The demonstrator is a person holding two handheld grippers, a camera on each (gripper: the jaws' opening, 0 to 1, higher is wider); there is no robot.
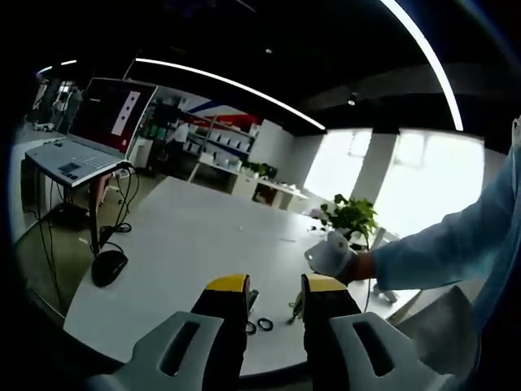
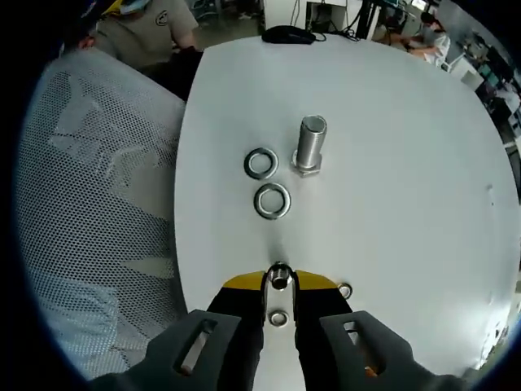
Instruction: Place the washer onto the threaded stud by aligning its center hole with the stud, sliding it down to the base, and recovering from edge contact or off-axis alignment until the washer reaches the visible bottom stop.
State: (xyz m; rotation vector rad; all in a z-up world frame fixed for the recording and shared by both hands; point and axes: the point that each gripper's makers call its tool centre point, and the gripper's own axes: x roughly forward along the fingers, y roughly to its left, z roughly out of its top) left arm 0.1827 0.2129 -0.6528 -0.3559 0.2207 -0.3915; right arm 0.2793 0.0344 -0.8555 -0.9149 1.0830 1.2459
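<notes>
In your right gripper view the stud stands upright on the table; one washer lies just left of it, a second washer nearer you; a mesh chair sits left of the table; mouse at the far edge; in your left gripper view a laptop sits far left, plant beyond the table.

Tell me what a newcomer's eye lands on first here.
In the right gripper view, the upright threaded stud stands mid-table, with two washers lying flat beside it. Nearer, the right gripper pinches a third washer edge-on. In the left gripper view, an open laptop sits far left.
</notes>
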